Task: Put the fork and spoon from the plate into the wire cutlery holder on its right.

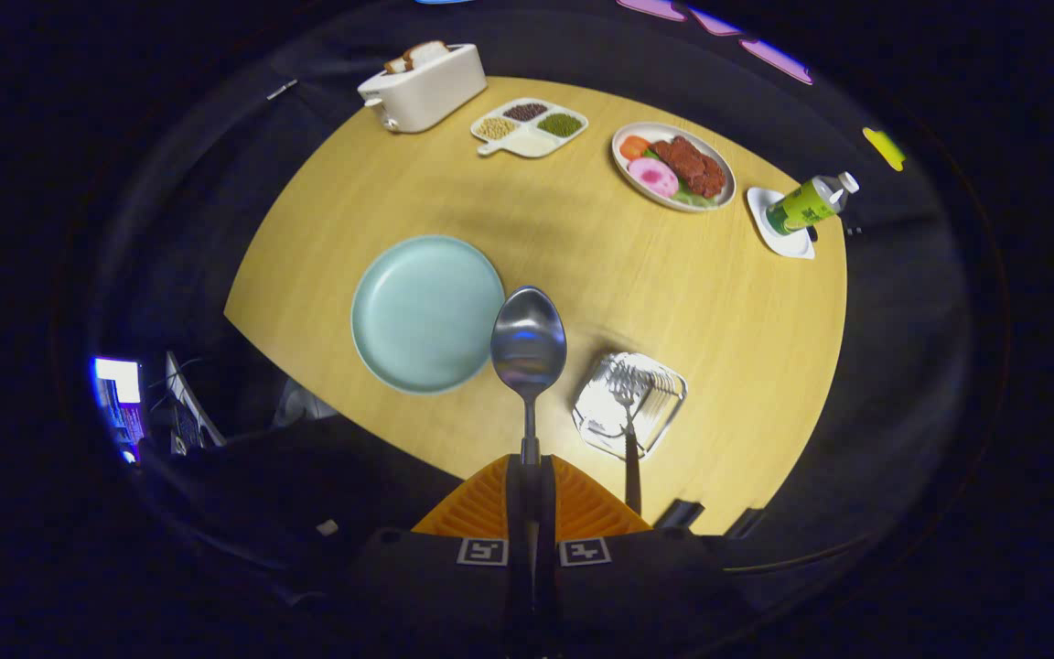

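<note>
Your tongs (528, 476) are pinching the spoon (528, 343) by its handle, bowl up between plate (426, 313) and wire cutlery holder (629, 403); the fork (628, 430) looks already inside it.

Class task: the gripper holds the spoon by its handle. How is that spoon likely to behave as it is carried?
The spoon looks like polished metal, so probably stiff but slippery. The gripper pinches only the thin handle, so the heavier bowl end may swing or pivot.
</note>
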`<state>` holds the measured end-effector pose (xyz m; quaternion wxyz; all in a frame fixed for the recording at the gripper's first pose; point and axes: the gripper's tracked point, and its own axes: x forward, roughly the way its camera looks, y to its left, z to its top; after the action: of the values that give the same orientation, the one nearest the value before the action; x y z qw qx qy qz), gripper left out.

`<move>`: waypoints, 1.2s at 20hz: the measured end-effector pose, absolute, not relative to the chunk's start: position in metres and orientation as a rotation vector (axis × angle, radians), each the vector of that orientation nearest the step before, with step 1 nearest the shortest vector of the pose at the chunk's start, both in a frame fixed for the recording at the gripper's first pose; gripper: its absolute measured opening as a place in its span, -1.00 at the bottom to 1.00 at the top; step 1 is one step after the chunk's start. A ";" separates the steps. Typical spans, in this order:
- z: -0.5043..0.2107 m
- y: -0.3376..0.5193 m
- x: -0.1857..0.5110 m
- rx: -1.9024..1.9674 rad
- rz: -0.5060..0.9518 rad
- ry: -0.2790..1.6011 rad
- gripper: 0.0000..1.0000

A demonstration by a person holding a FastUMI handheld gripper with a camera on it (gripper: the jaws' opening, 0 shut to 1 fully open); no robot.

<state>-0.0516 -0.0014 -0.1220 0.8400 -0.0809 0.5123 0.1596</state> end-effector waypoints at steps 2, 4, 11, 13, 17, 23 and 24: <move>-0.136 -0.032 -0.061 -0.217 0.326 1.203 -0.89; -0.147 -0.055 -0.064 -0.272 0.303 1.306 -0.89; -0.181 -0.075 -0.031 -0.335 0.274 1.532 -0.89; -0.188 -0.074 -0.021 -0.331 0.264 1.578 -0.89; -0.200 -0.073 -0.009 -0.318 0.253 1.648 -0.88; -0.205 -0.067 0.003 -0.310 0.248 1.655 -0.80; -0.205 -0.067 0.002 -0.311 0.247 1.649 -0.76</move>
<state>0.0015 -0.0669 -0.2054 0.6615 -0.1376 0.7290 0.1094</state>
